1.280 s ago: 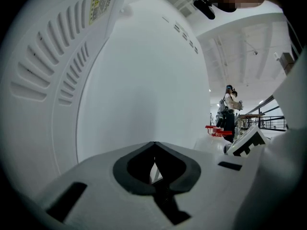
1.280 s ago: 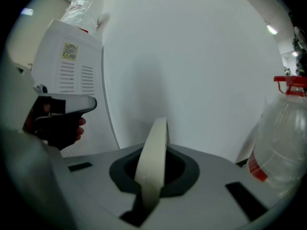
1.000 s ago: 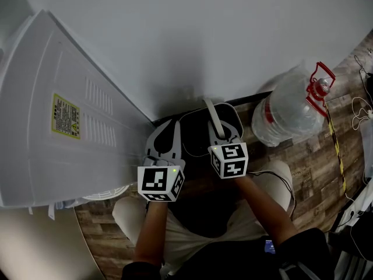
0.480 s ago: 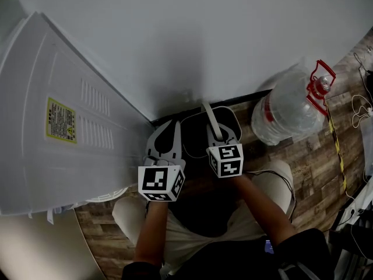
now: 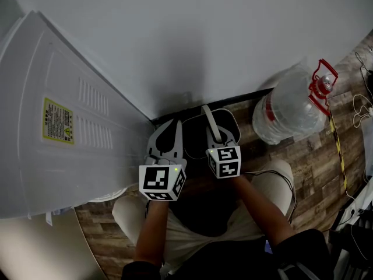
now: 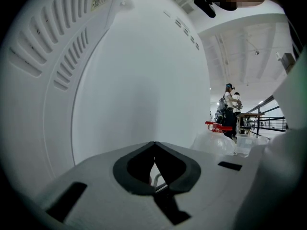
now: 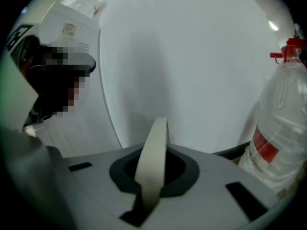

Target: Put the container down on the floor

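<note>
White plastic appliance casing (image 5: 64, 127) fills the left, leaning against the wall (image 5: 204, 39). Left gripper (image 5: 175, 124) is just beside the container's left rim; its jaws meet with nothing between them. The dark container (image 5: 192, 130) sits at the wall base, mouth upward, its long axis running along the wall. Base contact with the wooden floor (image 5: 315, 156) cannot be confirmed. Its cream handle (image 5: 211, 122) stands up over the mouth. Right gripper (image 5: 221, 142) is at the near rim, clamped tight on that handle. A clear water bottle (image 5: 288, 109) lies at the right
</note>
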The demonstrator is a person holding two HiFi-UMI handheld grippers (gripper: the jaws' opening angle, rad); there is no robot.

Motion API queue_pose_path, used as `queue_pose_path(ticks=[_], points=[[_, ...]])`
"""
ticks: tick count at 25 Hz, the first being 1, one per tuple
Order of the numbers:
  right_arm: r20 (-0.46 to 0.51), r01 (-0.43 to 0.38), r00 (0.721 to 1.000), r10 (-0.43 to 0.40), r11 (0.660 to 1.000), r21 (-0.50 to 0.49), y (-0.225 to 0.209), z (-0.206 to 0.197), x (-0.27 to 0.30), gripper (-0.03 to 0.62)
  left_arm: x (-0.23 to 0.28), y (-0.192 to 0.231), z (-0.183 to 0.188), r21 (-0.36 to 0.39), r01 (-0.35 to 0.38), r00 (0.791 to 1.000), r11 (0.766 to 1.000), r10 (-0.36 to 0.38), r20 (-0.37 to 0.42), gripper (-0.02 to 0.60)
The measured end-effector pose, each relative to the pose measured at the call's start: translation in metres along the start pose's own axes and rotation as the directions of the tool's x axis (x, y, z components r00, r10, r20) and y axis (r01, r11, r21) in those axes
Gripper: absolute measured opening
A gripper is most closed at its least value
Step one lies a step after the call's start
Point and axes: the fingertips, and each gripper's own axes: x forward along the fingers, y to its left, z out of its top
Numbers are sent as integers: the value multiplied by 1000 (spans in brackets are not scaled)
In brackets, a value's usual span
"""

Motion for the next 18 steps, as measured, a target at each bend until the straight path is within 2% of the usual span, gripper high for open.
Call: queue_pose_path(ticks=[12,18], points=[[-8,-17,1000,17,1000,-3,1,-14,0,31,3,-1,-9,3,0,1000,1000,0,-18,17],[-13,-24,1000,24,1000,-10,3,-19,-3,31,5,6,-26,-15,-13,998,1000,11,-67,17]])
